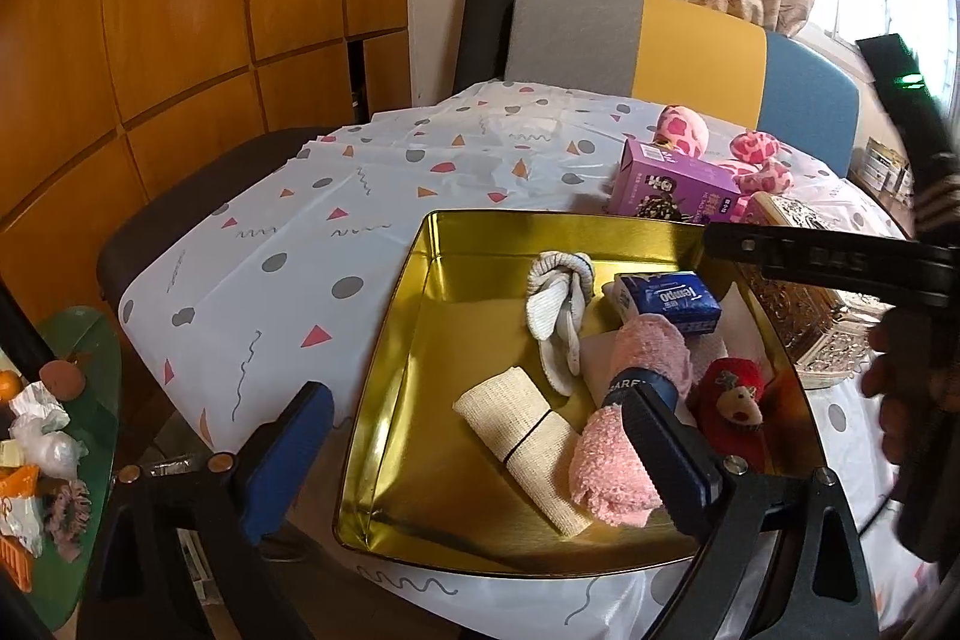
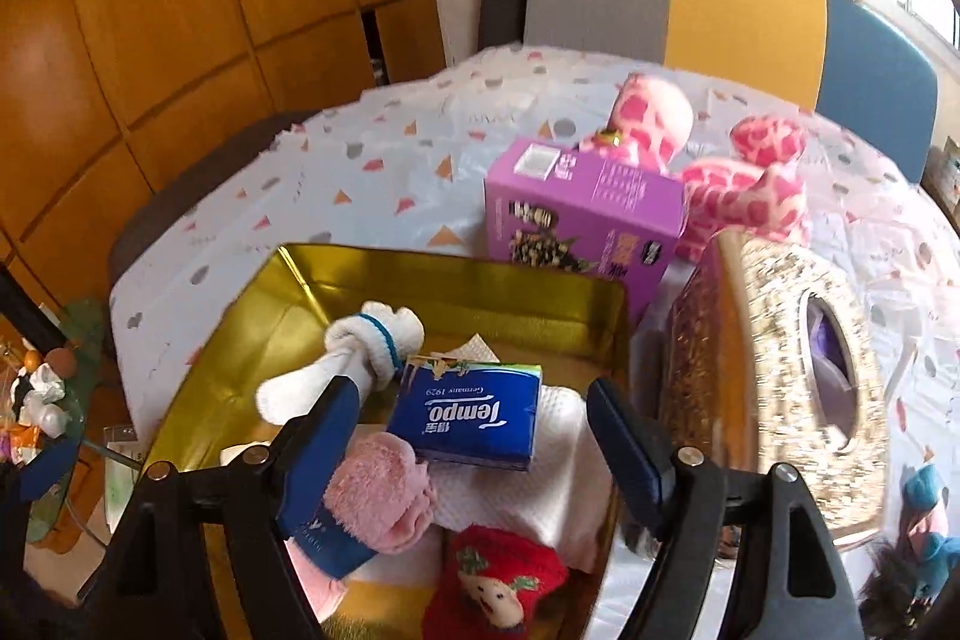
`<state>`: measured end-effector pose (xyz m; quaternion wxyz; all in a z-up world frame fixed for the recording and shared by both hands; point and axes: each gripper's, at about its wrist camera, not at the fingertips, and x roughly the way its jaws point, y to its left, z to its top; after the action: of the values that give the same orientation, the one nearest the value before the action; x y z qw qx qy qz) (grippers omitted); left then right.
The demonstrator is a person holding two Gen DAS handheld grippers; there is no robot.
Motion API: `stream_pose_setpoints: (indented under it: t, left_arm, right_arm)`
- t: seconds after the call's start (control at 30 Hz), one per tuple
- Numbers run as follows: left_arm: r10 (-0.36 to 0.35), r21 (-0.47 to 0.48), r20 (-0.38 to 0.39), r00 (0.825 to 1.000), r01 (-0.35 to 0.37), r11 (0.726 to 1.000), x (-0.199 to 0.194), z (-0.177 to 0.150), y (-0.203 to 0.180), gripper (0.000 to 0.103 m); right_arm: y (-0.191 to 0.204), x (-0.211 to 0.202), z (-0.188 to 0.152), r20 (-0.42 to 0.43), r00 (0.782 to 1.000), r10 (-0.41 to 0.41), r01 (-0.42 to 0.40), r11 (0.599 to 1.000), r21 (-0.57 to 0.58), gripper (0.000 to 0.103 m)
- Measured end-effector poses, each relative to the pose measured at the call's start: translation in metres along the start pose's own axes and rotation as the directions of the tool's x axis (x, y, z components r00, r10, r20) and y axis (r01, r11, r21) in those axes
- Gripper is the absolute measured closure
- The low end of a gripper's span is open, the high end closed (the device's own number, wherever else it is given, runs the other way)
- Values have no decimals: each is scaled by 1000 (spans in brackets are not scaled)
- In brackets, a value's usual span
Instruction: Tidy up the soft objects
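A: What worries you here?

B: The left tongs [image 1: 480, 451] stand wide apart and grip nothing, but one blue finger hangs low over the pink fuzzy sock [image 1: 612, 466] and looks close to it — I cannot tell whether it touches. If that hand pulls away carelessly, I think the pad could snag the fluff and drag the sock over the rim of the gold tin [image 1: 384, 340].

A: And the other hand?

B: The right tongs [image 2: 474, 436] are apart too, empty, hovering above the tissue packet [image 2: 468, 415]. The picture is smeared at that side, so the hand seems to be on the move. The glittery tissue box [image 2: 780, 382] stands just beside the tin's right wall; a swing that way could knock it, or nudge the purple carton [image 2: 585, 220] behind.

A: What is in the tin?

B: A knotted white sock [image 1: 561, 307] toward the back, the blue tissue packet against the right side on a white paper napkin [image 2: 540, 484], the pink sock in the middle, a rolled beige bandage [image 1: 528, 442] lying at a slant near the front, and a red plush sock with a little face [image 1: 735, 403] at the right front. The left half of the tin floor is bare.

A: Anything soft not yet in?

B: The pink spotted plush toy [image 2: 738, 184] — it lies on the desk [image 1: 288, 232] behind the purple carton, well apart from the tin.
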<state>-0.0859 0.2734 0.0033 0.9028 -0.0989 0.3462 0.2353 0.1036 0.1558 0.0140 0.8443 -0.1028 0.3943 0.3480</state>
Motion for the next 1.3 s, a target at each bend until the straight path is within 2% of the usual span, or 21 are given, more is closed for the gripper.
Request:
stream_pose_setpoints:
  t: [0.13, 0.3, 0.47, 0.63, 0.77, 0.9, 0.97, 1.0, 1.07, 1.13, 1.2, 1.3]
  left_arm:
    - [-4, 9, 6, 1000, 4, 1000, -2, 1, -4, 6]
    - [-9, 26, 14, 1000, 9, 1000, -6, 2, -9, 6]
    - [-21, 49, 20, 1000, 20, 999, -10, 2, -18, 5]
    - [-40, 84, 30, 999, 38, 996, -15, 4, -33, 6]
    - [-58, 119, 37, 998, 53, 992, -20, 5, -46, 6]
    - [-80, 163, 42, 996, 72, 984, -24, 7, -63, 6]
    - [-93, 188, 43, 995, 83, 979, -26, 8, -74, 5]
    - [-100, 203, 45, 994, 89, 975, -27, 8, -80, 5]
    - [-118, 234, 48, 992, 104, 967, -30, 9, -93, 5]
    - [-137, 258, 49, 989, 120, 959, -32, 10, -104, 5]
    - [-156, 283, 47, 987, 137, 949, -34, 12, -117, 5]
    - [-184, 324, 47, 982, 159, 933, -36, 13, -135, 5]
  right_arm:
    - [-2, -21, -5, 39, 999, 10, -8, 999, -40, 23]
    - [-32, -54, -19, 85, 996, 2, 0, 1000, -18, 23]
    - [-87, -91, -33, 134, 986, -96, 87, 994, 72, 23]
    - [-164, -119, -55, 125, 958, -258, 224, 946, 236, 23]
    - [-228, -135, -82, 74, 904, -421, 371, 859, 353, 23]
    - [-291, -146, -122, -8, 833, -553, 486, 726, 487, 23]
    - [-319, -151, -145, -54, 804, -593, 518, 651, 556, 23]
    - [-334, -153, -158, -82, 801, -593, 513, 609, 605, 23]
    - [-358, -159, -174, -126, 813, -568, 479, 531, 699, 23]
    - [-368, -167, -180, -120, 816, -566, 448, 487, 749, 23]
    - [-373, -167, -185, -133, 827, -546, 434, 471, 768, 23]
    - [-377, -166, -192, -135, 858, -495, 391, 461, 796, 23]
